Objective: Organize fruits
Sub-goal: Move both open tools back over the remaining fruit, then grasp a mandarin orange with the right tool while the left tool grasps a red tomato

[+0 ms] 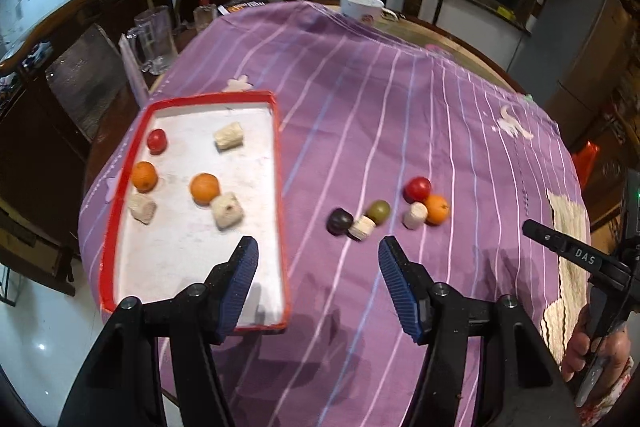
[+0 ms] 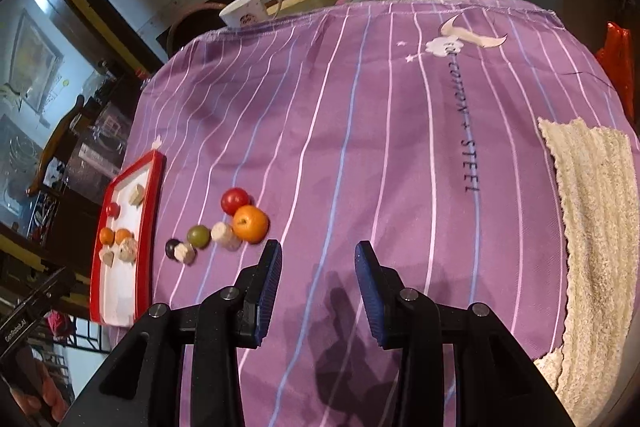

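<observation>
Right across the purple striped tablecloth [image 2: 320, 131] runs dark stitched lettering that reads "COTTON + STEEL", below a pale moon-and-cloud motif. The other gripper's body carries "DAS" in the left wrist view, and a dark bar at the edge of the right wrist view is marked "GenRobot.AI".

At the cloth's left side sits the red-rimmed tray [image 1: 276, 163], white inside. It holds a small red fruit [image 1: 156, 139], two oranges [image 1: 144, 175] side by side, and three pale cork-like pieces [image 1: 228, 135]; one touches the nearer orange.

Out on the cloth, beside the tray, lies a loose cluster: a dark plum [image 1: 339, 221] touching a pale piece, a green fruit [image 1: 378, 211], a red fruit [image 1: 417, 188], an orange [image 2: 250, 223] and another pale piece [image 2: 224, 234] pressed against it.

Both tools hover above the cloth. The left gripper [image 1: 318, 259] has its jaws spread wide, holding nothing. The right gripper [image 2: 318, 263] is likewise parted and empty, just beside the orange. A cream knitted towel [image 2: 592, 211] lies at the right edge, and a white mug [image 2: 245, 9] stands at the far side.
</observation>
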A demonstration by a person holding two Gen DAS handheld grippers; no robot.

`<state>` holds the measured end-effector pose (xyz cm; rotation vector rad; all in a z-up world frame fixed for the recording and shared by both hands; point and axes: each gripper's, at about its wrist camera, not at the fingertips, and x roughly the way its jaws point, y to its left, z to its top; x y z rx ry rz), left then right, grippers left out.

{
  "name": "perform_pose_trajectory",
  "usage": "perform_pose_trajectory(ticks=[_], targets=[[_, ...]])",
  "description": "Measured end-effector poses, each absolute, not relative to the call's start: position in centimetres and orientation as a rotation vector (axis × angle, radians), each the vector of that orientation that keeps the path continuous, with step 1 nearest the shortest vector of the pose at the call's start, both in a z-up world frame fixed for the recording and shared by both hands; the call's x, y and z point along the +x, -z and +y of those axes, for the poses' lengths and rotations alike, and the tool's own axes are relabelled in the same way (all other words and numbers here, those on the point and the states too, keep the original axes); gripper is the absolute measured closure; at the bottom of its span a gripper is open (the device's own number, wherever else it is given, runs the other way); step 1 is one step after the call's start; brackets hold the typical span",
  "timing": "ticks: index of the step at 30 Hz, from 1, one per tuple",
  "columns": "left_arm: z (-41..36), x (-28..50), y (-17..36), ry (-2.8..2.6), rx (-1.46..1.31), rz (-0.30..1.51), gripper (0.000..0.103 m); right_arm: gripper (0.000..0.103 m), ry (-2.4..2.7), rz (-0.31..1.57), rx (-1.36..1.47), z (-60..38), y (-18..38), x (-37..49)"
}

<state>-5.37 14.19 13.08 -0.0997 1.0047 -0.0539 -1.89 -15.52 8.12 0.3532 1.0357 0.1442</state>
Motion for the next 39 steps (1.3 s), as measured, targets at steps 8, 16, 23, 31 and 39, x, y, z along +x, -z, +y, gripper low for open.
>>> perform_pose_trajectory(ticks=[8, 16, 23, 31, 39], targets=[[14.4, -5.5, -11.0, 0.049, -0.114, 1.064, 0.041, 0.061, -0.227, 1.103, 0.262, -11.6, -5.5, -0.8], [15.5, -5.8, -9.8, 0.044, -0.138, 1.097, 0.041, 0.061, -0.23, 1.104, 0.125, -5.8, -4.2, 5.7], [16.5, -5.8, -9.4, 0.056, -0.172, 1.094, 0.041, 0.061, -0.204, 1.093, 0.069, -7.7, -4.1, 4.3], [15.5, -4.6, -8.7, 0.101, -0.193, 1.098, 0.041, 0.06, -0.063, 1.12, 0.221, -16.7, -4.5, 0.2], [10.4, -3.8, -7.7, 0.216, -0.086, 1.123, 0.041, 0.06, -0.128, 1.097, 0.211, -15.8, -4.7, 0.7]])
